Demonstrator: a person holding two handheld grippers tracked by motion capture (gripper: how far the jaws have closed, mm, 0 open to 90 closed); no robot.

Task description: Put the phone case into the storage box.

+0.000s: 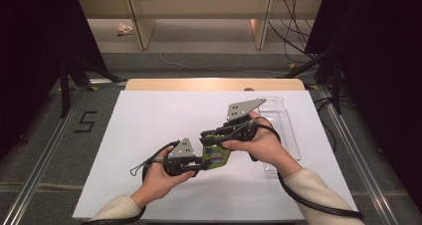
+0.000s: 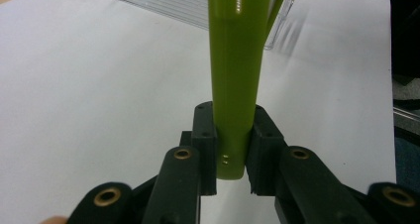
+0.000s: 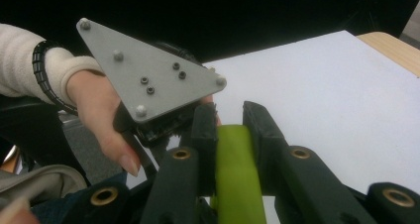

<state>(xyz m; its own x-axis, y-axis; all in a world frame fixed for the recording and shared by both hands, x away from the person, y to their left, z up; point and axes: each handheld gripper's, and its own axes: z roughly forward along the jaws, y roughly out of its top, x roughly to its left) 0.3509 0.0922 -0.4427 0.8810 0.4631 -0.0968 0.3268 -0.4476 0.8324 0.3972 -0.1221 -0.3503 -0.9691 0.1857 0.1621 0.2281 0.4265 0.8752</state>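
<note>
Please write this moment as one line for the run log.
left claw: shut on green case | right claw: shut on green case | clear tray: on table, right

**Three cameras, one shared green object**

Set high over the near edge of the white table (image 1: 149, 135), looking forward and down, far enough to take in both hands, the clear plastic tray (image 1: 291, 135) and the floor beyond. Mounted on the left gripper (image 2: 233, 154), aimed along its jaws, very close to a green pouch (image 2: 235, 60), with the tray behind. Mounted on the right gripper (image 3: 233, 135), equally close, facing the left gripper's grey plate (image 3: 148, 78). Shared by all: pouch and tabletop.
</note>
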